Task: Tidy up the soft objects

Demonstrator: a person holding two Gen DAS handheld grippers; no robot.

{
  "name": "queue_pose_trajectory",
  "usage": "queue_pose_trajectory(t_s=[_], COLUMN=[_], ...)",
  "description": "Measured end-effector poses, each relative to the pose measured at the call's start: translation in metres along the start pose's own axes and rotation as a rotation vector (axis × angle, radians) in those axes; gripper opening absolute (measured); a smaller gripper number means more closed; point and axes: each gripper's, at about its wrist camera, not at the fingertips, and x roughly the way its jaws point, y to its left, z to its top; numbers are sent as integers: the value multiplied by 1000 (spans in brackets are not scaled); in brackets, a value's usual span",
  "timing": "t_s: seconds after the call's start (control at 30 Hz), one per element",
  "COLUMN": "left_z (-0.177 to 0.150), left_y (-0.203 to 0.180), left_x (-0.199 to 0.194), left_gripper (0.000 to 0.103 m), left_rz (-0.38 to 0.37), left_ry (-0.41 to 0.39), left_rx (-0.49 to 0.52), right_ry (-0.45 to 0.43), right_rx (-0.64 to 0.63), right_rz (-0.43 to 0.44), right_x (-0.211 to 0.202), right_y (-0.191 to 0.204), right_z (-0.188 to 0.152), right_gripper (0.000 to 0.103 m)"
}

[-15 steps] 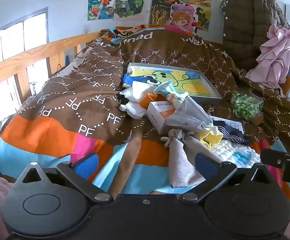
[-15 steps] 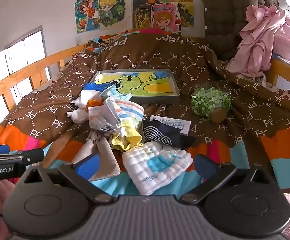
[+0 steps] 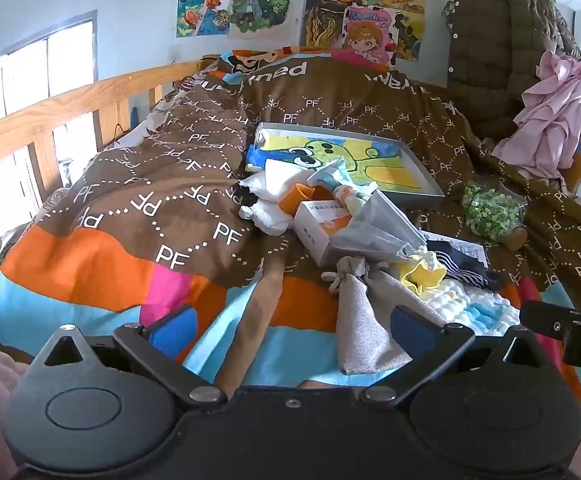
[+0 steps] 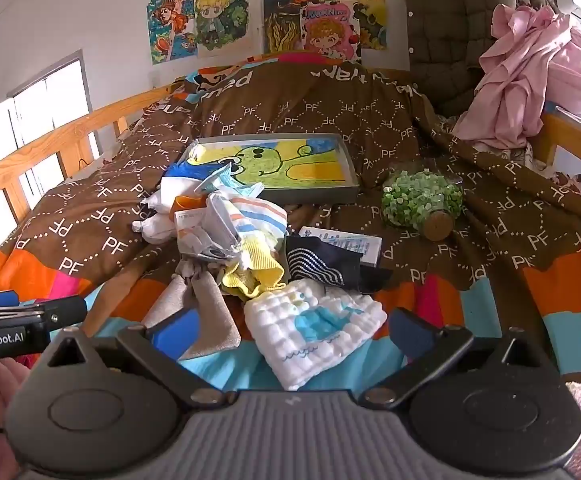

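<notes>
A heap of soft things lies mid-bed: a grey drawstring pouch (image 3: 366, 320) (image 4: 198, 312), a white quilted cloth with a blue whale (image 4: 314, 332) (image 3: 474, 304), a yellow sock (image 4: 254, 276) (image 3: 422, 272), a dark striped sock (image 4: 322, 264), a striped cloth (image 4: 250, 216) and white socks (image 3: 266, 216). My left gripper (image 3: 294, 328) is open above the near edge of the quilt, the pouch just inside its right finger. My right gripper (image 4: 290, 332) is open too, hovering over the whale cloth with nothing held.
A grey tray (image 4: 350, 192) (image 3: 426, 196) with a cartoon picture sits behind the heap. A white and orange box (image 3: 318, 224), a jar of green bits (image 4: 422, 200) and a paper leaflet (image 4: 350, 240) lie around it. Wooden rail (image 3: 50, 120) on the left, pink clothes (image 4: 530, 80) on the right.
</notes>
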Motion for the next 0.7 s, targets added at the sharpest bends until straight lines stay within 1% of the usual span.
queue_pose_trajectory(t_s=[0.7], left_z=[1], left_y=[1], left_x=[2], left_gripper=[102], left_rz=[-8], left_ry=[1], left_rx=[1], right_ry=[4], right_rx=[1], right_rz=[0], right_x=[0], right_y=[0], right_z=[0], right_gripper=[103])
